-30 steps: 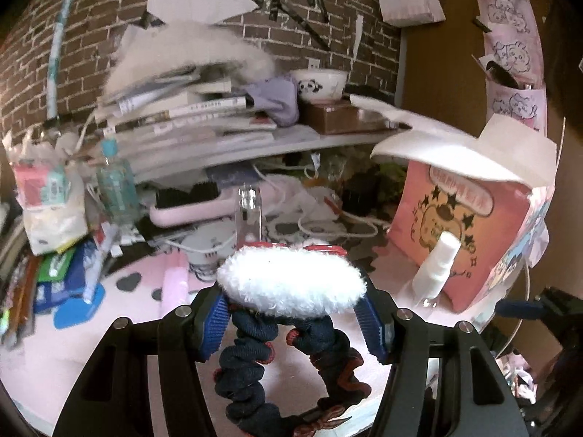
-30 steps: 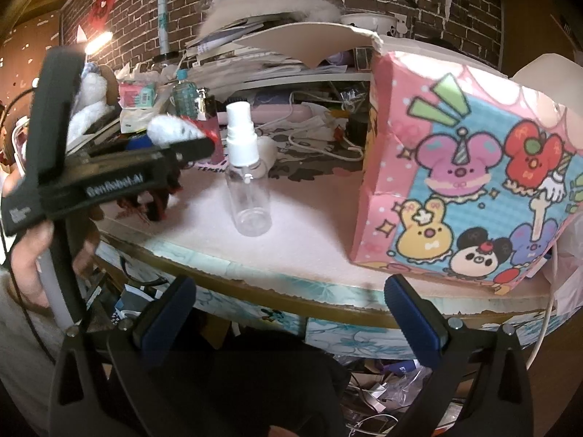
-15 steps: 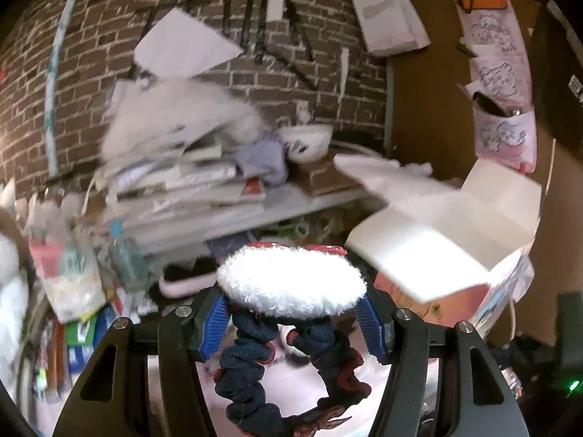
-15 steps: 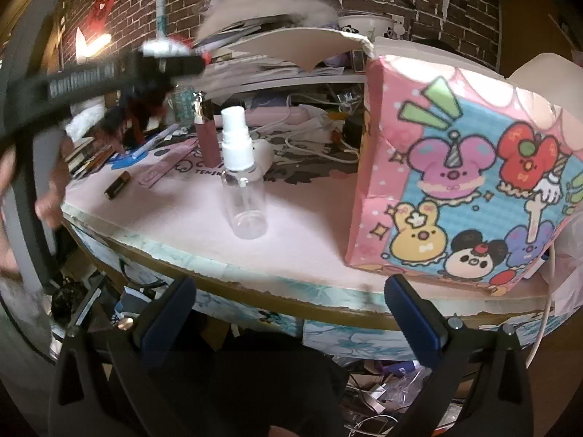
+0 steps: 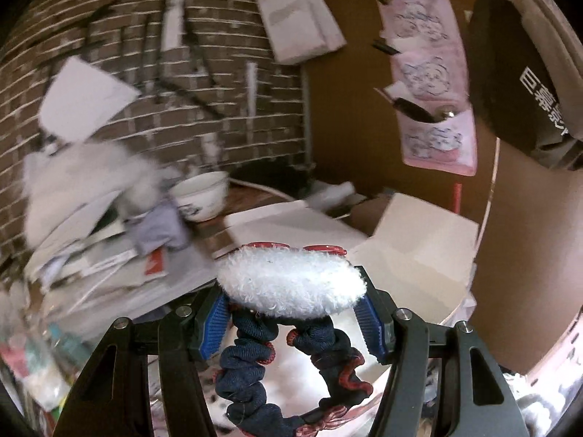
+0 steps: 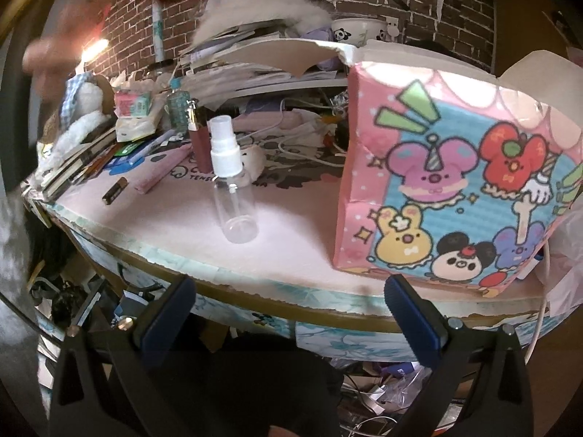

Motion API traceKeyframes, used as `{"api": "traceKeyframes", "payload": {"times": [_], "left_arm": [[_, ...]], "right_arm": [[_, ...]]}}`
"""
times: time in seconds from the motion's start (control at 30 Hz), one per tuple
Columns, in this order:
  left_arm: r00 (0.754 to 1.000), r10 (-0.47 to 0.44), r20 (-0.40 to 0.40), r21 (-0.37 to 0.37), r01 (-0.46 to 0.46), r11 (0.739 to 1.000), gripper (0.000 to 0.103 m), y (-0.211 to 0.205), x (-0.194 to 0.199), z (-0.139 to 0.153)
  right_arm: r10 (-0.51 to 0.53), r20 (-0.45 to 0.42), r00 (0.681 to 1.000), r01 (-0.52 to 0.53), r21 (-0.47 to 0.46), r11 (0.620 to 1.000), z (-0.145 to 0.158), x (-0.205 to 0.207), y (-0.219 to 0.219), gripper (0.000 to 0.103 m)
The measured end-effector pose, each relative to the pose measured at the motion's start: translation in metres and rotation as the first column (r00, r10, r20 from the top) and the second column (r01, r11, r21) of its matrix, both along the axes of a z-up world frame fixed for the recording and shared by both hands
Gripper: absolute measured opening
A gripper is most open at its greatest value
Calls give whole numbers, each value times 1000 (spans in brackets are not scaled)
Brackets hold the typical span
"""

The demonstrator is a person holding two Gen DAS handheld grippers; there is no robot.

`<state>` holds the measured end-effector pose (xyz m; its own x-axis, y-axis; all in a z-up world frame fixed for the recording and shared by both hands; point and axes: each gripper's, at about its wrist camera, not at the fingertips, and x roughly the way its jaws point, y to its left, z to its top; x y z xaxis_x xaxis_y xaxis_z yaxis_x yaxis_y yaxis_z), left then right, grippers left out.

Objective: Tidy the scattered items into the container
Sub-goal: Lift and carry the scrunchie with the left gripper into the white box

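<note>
Two grippers were at work. The left gripper (image 5: 291, 317) gripped a fluffy white hair tie (image 5: 291, 286) between its blue pads, jaws about half open around it, a navy scrunchie (image 5: 288, 375) hanging beneath. It was held above the pink cartoon box (image 6: 455, 189), whose white flaps (image 5: 415, 240) stood open. The right gripper (image 6: 288, 313) waited wide open and empty before the table edge (image 6: 255, 291), near a clear spray bottle (image 6: 233, 189). A clean drop likely meant centring over the opening, clear of the flaps, before letting go.

brick wall (image 5: 226, 83) | brown wall (image 5: 349, 116) — cluttered shelf (image 6: 277, 85) | lamp (image 6: 95, 46)
</note>
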<state>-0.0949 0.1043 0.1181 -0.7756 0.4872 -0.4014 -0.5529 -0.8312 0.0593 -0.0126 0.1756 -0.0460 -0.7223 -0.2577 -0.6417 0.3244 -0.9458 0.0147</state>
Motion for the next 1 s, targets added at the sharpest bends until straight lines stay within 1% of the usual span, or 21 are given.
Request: {"api": "traceKeyframes", "payload": {"times": [0.07,0.13,0.2,0.3,0.4,0.5,0.6,0.63,0.67,0.77,0.87,1.0], "left_arm": [[998,-51,34,-3,51,999,57,17,-5,3],[995,-79,68,-18,81,997,57,33,-11,3],[991,-88,96,-49,93,994,57,49,-18,1],[981,-85,172,-78,99,992,57,68,-32,-4],[963,-80,258,-84,105,991,57,77,-47,-11],[939,-62,339,-109,105,988,57,86,-59,-21],[911,-42,410,-147,112,983,57,95,-68,-35],[899,-38,437,-156,117,981,57,99,-70,-41],[891,-28,453,-171,118,978,57,101,-72,-45],[883,16,470,-233,106,967,57,108,-76,-57],[865,27,500,-262,122,957,57,114,-78,-68],[873,54,485,-316,117,941,57,120,-77,-73]], "right_arm": [[1,1,1000,-1,-1,1000,0,0,1,103],[-1,0,1000,1,1,1000,0,0,1,103],[-3,-1,1000,3,1,1000,0,-1,2,103],[-7,0,1000,7,-1,1000,-1,-1,4,103],[-9,1,1000,9,-4,1000,-2,-1,5,103],[-12,3,1000,12,-4,1000,-3,-2,6,103],[-17,2,1000,17,-7,1000,-2,-2,8,103],[-19,3,1000,19,-8,1000,-3,-2,8,103],[-21,4,1000,21,-9,1000,-3,-3,9,103],[-23,6,1000,24,-9,1000,-4,-3,10,103],[-28,7,1000,28,-10,1000,-4,-4,12,103],[-32,8,999,32,-13,999,-4,-4,14,103]]}}
